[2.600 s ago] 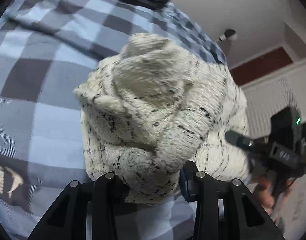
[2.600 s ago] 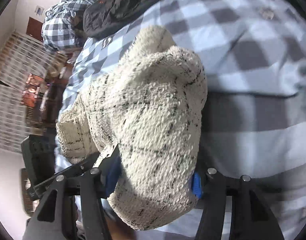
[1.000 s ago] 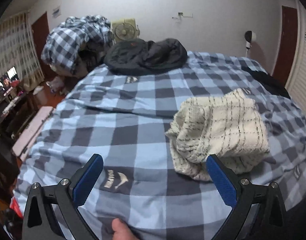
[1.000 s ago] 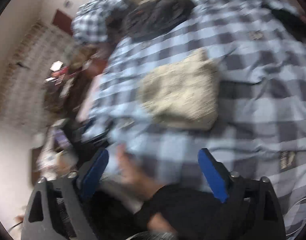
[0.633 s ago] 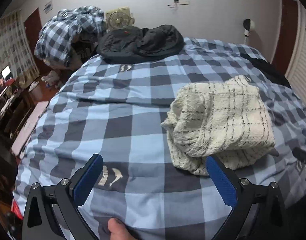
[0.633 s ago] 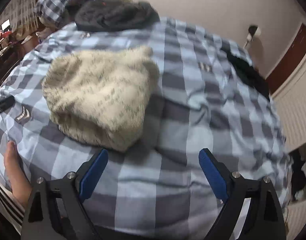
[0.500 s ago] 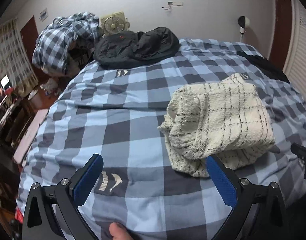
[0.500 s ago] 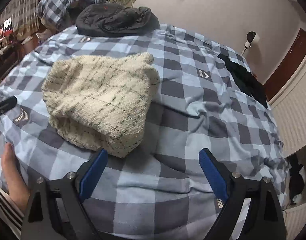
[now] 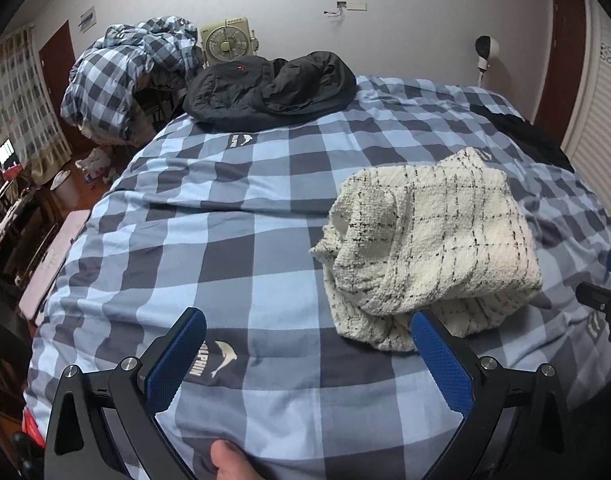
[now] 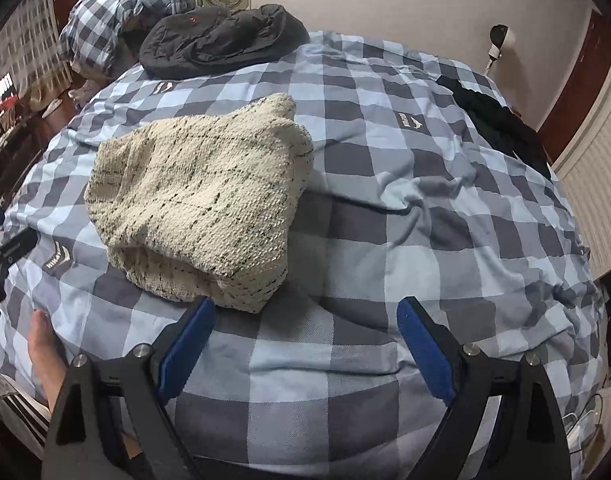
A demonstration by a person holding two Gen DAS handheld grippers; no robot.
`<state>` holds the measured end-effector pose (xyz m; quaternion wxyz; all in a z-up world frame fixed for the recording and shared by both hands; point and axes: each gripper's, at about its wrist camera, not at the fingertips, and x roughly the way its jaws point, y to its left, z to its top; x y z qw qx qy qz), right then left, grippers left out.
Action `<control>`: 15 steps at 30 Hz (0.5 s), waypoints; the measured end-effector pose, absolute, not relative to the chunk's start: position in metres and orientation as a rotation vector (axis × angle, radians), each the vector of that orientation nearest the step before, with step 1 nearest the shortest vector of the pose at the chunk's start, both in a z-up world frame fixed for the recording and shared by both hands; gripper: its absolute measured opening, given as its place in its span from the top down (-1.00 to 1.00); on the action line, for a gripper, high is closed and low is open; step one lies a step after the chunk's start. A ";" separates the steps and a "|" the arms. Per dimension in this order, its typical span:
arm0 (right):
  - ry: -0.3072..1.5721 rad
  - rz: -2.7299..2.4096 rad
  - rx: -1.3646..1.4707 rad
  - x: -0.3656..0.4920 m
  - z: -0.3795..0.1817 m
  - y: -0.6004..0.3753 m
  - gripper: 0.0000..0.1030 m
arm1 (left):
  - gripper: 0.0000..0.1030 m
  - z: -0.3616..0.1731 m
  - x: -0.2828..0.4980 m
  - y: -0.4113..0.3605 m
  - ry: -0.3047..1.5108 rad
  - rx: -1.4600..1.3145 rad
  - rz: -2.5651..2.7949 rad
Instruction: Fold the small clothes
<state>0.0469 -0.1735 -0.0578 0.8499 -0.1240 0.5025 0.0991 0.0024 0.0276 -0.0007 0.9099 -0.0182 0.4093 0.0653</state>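
Observation:
A cream knitted garment with thin black check lines (image 9: 433, 240) lies folded in a bundle on the blue and grey checked bedspread (image 9: 233, 232). It also shows in the right wrist view (image 10: 201, 200). My left gripper (image 9: 305, 352) is open and empty, held back from the bed's near edge, with the garment ahead and to its right. My right gripper (image 10: 305, 340) is open and empty, with the garment ahead and to its left.
A black jacket (image 9: 269, 88) lies at the far end of the bed. A checked duvet heap (image 9: 125, 76) and a fan (image 9: 225, 42) stand behind it. A dark garment (image 10: 497, 120) lies at the right edge. A bare foot (image 10: 45, 356) is at the near left.
Both grippers were shut on the cream garment, then let it go and drew back from it. Over the last second both views have steadied, with the garment lying still.

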 end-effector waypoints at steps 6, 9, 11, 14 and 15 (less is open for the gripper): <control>1.059 0.215 -0.279 0.047 -0.057 -0.172 -0.75 | -1.00 -0.001 0.002 0.028 0.841 -0.042 0.131; 1.062 0.210 -0.263 0.048 -0.056 -0.175 -0.75 | -1.00 0.000 0.002 0.029 0.843 -0.045 0.132; 1.063 0.208 -0.256 0.049 -0.057 -0.177 -0.75 | -1.00 0.000 0.002 0.029 0.841 -0.044 0.132; 1.066 0.205 -0.246 0.049 -0.057 -0.178 -0.75 | -1.00 0.000 0.002 0.029 0.843 -0.043 0.132; 1.068 0.205 -0.245 0.049 -0.057 -0.178 -0.75 | -1.00 0.000 0.002 0.029 0.844 -0.042 0.134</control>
